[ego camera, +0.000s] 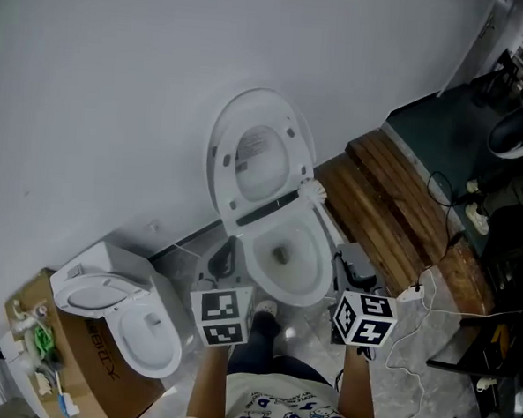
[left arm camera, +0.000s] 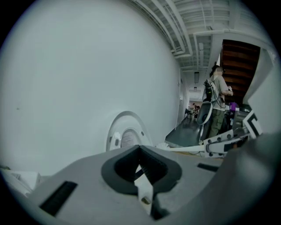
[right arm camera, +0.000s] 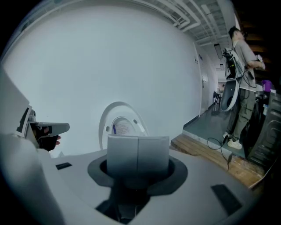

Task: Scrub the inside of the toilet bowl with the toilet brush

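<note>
The toilet brush [ego camera: 315, 192] hangs at the back right of the toilet bowl [ego camera: 305, 288]. Its white bristle head is just beside the hinge, over the rim and not down inside. Its thin handle slants back towards you into the front of your right gripper [ego camera: 352, 264]. In the right gripper view the two grey jaw plates meet with only a seam between them. The brush is hidden behind them there, but the left gripper view shows the handle running level straight into that gripper, so it is clamped on the handle. The bowl shows only the dark drain opening at its bottom, and you cannot tell whether water stands in it. The lid [ego camera: 256, 150] is raised against the white wall [ego camera: 119, 80]. Your left gripper [left arm camera: 142, 178] is held near the bowl's left side with its jaws closed together on nothing. Both forearms reach forward and down, and the marker cubes sit side by side just in front of the bowl. To the left a second toilet [ego camera: 122, 314] stands beside a cardboard box [ego camera: 93, 370] holding small green and white items. A wooden platform [ego camera: 394, 212] lies to the right. A person [right arm camera: 243, 66] stands beyond it.
</note>
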A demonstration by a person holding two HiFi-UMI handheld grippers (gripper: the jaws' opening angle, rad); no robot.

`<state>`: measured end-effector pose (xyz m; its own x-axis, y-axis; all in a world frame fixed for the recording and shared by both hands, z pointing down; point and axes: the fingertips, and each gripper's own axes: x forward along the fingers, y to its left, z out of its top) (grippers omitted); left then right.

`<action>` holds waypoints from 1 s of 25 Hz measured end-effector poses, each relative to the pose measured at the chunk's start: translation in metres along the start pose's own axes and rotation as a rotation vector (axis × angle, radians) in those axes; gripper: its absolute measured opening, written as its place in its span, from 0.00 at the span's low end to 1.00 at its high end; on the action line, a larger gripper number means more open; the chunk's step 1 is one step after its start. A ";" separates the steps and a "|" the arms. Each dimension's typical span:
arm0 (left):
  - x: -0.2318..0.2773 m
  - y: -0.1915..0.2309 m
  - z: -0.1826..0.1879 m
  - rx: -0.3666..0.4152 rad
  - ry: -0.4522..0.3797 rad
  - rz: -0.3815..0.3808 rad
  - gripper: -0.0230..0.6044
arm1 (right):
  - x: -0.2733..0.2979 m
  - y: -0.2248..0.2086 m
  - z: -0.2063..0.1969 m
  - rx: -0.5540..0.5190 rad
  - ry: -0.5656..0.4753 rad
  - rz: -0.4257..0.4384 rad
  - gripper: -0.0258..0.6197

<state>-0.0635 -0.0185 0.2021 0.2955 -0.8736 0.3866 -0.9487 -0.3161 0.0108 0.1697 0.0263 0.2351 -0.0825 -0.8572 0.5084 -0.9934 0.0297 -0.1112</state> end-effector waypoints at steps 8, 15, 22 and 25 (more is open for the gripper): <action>0.051 0.015 -0.005 0.004 0.054 -0.025 0.04 | 0.044 -0.004 -0.008 0.024 0.069 -0.021 0.29; 0.080 0.014 -0.028 0.007 0.127 -0.046 0.04 | 0.072 -0.011 -0.028 0.031 0.152 -0.034 0.29; 0.096 0.013 -0.053 0.011 0.197 -0.027 0.04 | 0.097 -0.019 -0.054 0.009 0.249 -0.015 0.29; 0.104 0.012 -0.064 0.026 0.223 -0.019 0.04 | 0.109 -0.020 -0.067 -0.005 0.296 0.002 0.29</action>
<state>-0.0520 -0.0892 0.3017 0.2782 -0.7647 0.5812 -0.9390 -0.3439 -0.0029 0.1756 -0.0333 0.3496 -0.1032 -0.6703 0.7349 -0.9935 0.0338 -0.1087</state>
